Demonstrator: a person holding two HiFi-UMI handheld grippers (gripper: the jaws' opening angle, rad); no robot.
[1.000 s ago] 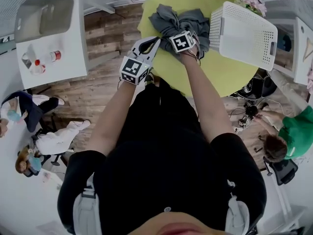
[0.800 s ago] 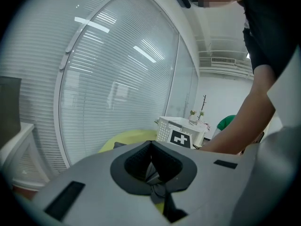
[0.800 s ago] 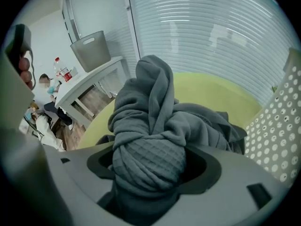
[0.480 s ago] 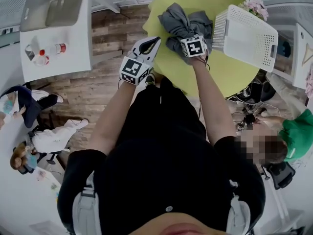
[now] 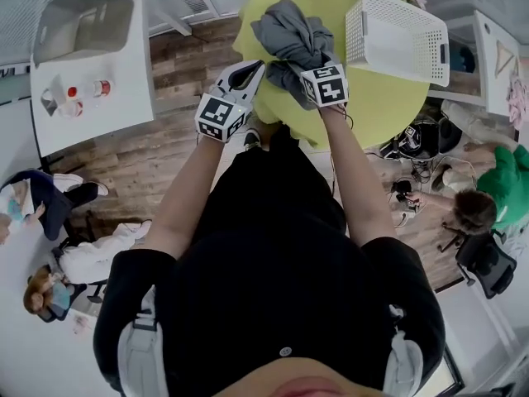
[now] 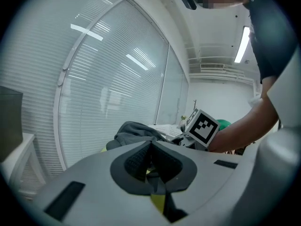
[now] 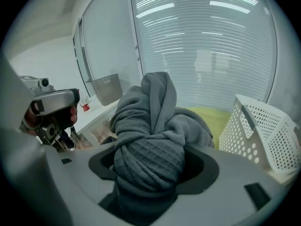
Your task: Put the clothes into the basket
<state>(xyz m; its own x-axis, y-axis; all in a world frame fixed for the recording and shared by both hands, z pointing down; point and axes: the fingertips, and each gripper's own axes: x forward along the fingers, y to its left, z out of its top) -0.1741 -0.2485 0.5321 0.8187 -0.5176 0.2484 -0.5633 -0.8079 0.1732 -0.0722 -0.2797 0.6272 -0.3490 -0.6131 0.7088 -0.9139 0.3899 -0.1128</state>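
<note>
Right gripper (image 7: 149,166): jaws just closed, clamped on thick wad of grey clothes (image 5: 289,30), held over yellow table (image 5: 364,110). White basket (image 5: 397,35) close on bundle's right, nearer right hand. Left gripper (image 5: 245,74) pinched together, empty, opposite side.

**Grey bundle up, basket beside it**

The grey clothes (image 5: 289,35) form a twisted, knotted waffle-knit bundle, held up over the near part of the round yellow-green table (image 5: 372,98). The white perforated basket (image 5: 397,35) sits at the table's right edge, just beside them.
</note>
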